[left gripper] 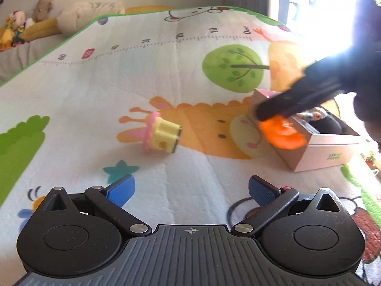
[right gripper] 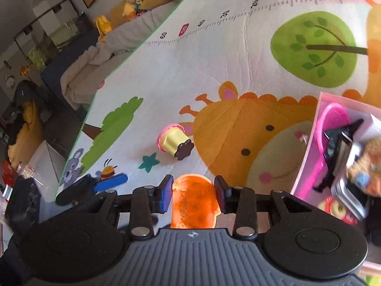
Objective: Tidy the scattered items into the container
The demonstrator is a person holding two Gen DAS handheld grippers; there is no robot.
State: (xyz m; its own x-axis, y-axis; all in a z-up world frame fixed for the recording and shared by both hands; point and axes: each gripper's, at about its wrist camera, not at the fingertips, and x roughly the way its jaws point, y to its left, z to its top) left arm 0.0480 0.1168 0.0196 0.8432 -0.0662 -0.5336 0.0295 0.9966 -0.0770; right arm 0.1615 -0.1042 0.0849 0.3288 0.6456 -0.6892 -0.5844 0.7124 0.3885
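A soft, quilted play mat (right gripper: 214,54) printed with a giraffe, a tree and a ruler strip fills both wrist views, its fabric creased and matte. At the right edge of the right wrist view sits the pink cardboard box (right gripper: 307,143), thin-walled and light, already holding a magenta plastic piece, a black item and a fuzzy toy. The right gripper (right gripper: 193,194), bottom centre of its own view, is partly closed, blue pads pressed on either side of a translucent orange plastic toy (right gripper: 194,202); in the left wrist view the same toy hangs at centre right, just at the box's near corner. It looks hollow, rigid and light, smooth enough to slip, so a grip across its flat sides seems wise. Near mid-frame lies the cupcake toy (left gripper: 162,134), pink frill, yellow ribbed body, brown base, tipped on its side; best taken across the ribbed body. The left gripper (left gripper: 190,189), bottom of its view, stands wide and empty.
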